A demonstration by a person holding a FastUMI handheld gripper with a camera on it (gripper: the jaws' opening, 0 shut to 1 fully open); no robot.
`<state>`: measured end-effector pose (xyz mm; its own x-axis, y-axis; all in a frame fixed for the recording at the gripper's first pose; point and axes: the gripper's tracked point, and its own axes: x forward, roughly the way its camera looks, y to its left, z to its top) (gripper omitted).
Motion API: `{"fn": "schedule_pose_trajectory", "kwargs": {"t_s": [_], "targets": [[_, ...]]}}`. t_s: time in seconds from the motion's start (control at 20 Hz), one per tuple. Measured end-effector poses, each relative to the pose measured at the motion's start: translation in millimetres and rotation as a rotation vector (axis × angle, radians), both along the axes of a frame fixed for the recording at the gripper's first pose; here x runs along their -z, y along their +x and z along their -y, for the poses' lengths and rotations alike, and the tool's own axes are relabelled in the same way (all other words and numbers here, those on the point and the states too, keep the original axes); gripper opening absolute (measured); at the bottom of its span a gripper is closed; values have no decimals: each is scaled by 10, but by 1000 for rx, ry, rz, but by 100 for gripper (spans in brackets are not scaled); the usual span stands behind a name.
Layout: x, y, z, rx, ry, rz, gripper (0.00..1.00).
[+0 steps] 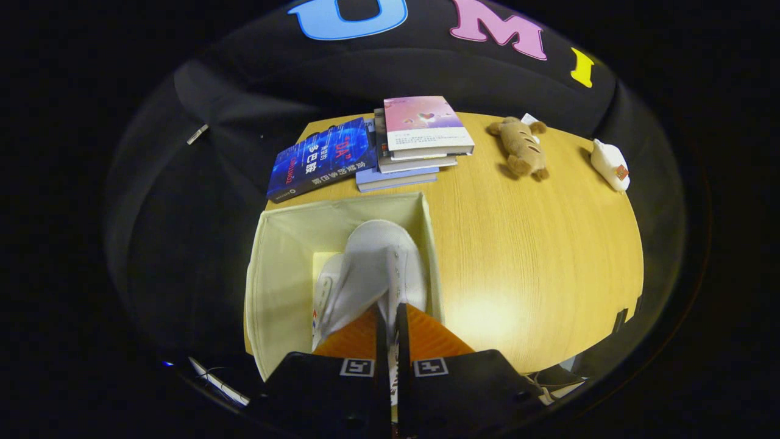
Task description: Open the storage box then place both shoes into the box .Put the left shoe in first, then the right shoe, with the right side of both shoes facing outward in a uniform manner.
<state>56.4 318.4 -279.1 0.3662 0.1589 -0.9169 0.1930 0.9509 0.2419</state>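
Gripper (387, 317) pinches white shoe (381, 256) over open box (274, 268). Thin hold; risk: shoe slips, lands crooked on shoe (324, 286) below.

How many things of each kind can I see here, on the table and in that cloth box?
Books: 4, one blue beside a stack of three
Soft toys: 2, brown and white
Storage box: 1, open
White shoes: 2 in the box; the tool is shut on the right shoe, the left shoe beside it
Total: 9
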Motion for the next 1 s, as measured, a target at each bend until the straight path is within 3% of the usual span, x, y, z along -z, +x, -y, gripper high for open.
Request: {"fn": "schedule_pose_trajectory", "kwargs": {"t_s": [0.2,0.25,0.5,0.6,1.0], "targets": [[-240,206,-62,-13,29,91,9],[-283,249,-70,-15,40,109,15],[-271,130,23,-22,70,101,83],[-260,80,53,-24,79,102,97],[-415,-13,503,-38,134,216,98]]}}
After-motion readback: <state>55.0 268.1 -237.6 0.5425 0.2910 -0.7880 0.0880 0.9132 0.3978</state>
